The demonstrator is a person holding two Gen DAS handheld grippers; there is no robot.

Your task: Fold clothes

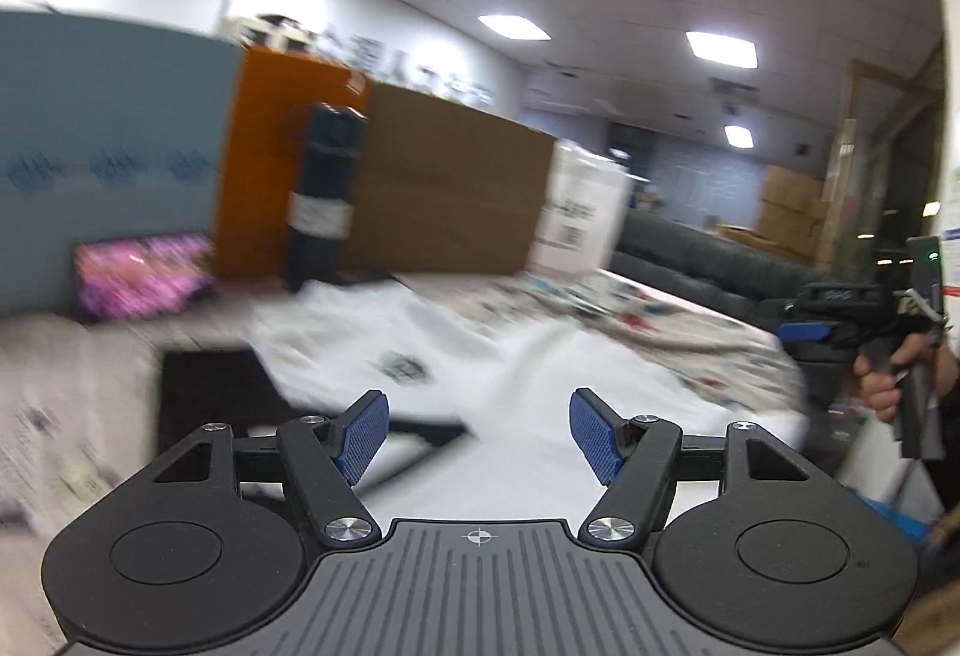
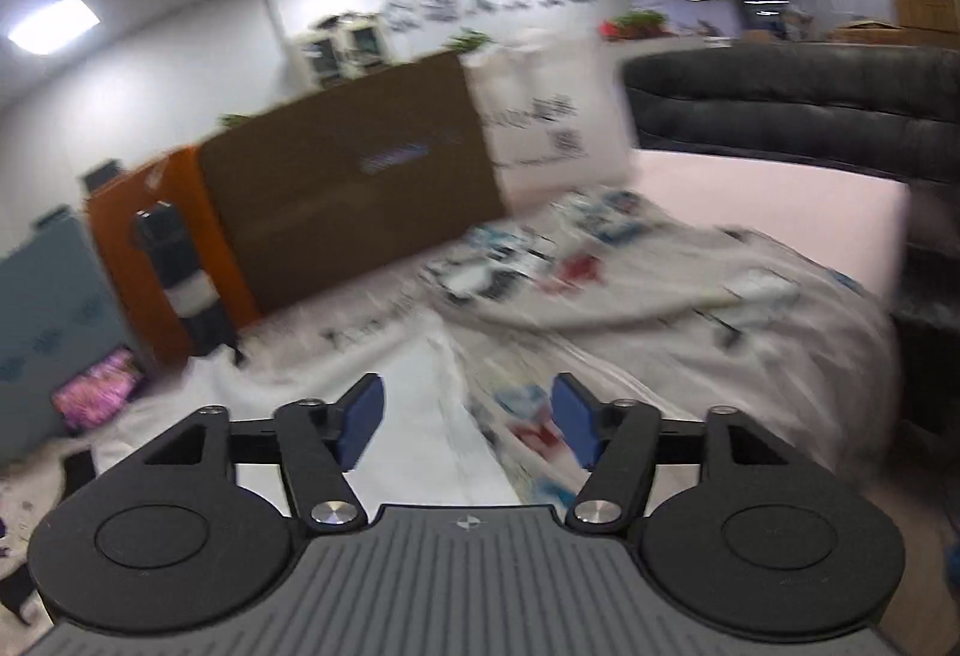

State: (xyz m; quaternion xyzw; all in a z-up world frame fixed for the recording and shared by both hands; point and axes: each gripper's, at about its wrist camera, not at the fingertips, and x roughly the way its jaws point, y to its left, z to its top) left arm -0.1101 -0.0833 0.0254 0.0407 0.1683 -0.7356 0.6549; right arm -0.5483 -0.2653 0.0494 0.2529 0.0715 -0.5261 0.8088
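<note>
A white garment (image 1: 420,350) with a small dark print lies crumpled on a table covered by a patterned cloth (image 1: 648,308). My left gripper (image 1: 477,431) is open and empty, held above the garment's near edge. My right gripper (image 2: 465,422) is open and empty above a white fold of the garment (image 2: 420,404) where it meets the patterned cloth (image 2: 690,308). The right gripper also shows in the left wrist view (image 1: 840,332) at the far right, held in a hand. Both views are blurred by motion.
Cardboard boxes stand along the table's far side: brown (image 1: 444,188), orange (image 1: 276,164), white (image 1: 576,212). A dark cylinder (image 1: 321,194) stands before them. A black flat item (image 1: 210,392) lies at left. A dark sofa (image 2: 792,98) sits beyond the table.
</note>
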